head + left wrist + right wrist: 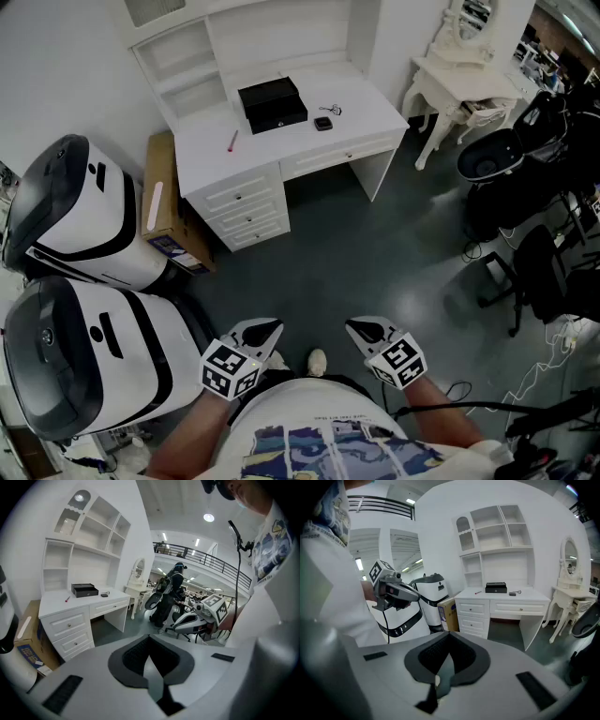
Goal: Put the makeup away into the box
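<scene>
Grey-green floor (356, 253) stretches from the person to a white wooden desk with drawers (366, 108), which stands well ahead of both sets of fingers. The left gripper (270, 328) and the right gripper (356, 328) hang side by side near the person's torso, each with its fingers clenched together on nothing. Far beyond the fingertips, on the desktop, sits the black rectangular box (272, 103), with a slim pink makeup stick (232, 142) to its left and a small dark compact (322, 123) to its right.
</scene>
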The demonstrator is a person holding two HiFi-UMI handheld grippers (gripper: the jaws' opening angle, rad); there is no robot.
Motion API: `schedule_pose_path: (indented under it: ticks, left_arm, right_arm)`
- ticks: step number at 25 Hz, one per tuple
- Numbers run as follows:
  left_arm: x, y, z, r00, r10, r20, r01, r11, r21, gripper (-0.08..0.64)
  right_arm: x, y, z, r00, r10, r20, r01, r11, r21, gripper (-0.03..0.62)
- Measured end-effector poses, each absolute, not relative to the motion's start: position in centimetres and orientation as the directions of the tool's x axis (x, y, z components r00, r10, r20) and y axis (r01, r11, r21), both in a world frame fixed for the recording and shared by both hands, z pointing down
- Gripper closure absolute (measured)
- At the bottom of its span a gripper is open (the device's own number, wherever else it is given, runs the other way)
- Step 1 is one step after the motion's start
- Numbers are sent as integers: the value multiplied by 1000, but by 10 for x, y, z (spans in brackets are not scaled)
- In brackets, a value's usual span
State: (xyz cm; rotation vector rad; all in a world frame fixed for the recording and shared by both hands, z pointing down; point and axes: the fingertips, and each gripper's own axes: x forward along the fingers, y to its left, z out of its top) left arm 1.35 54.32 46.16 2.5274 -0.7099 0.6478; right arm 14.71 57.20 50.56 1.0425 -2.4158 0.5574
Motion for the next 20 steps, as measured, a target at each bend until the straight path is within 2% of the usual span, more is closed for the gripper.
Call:
schedule_pose_path:
  ticks: [20]
  left_arm:
    - [49,498,461,784,-343,517,-536,-794,285,546]
  right_arm:
    - [181,539,518,-578,-614,537,-795,572,-201,566]
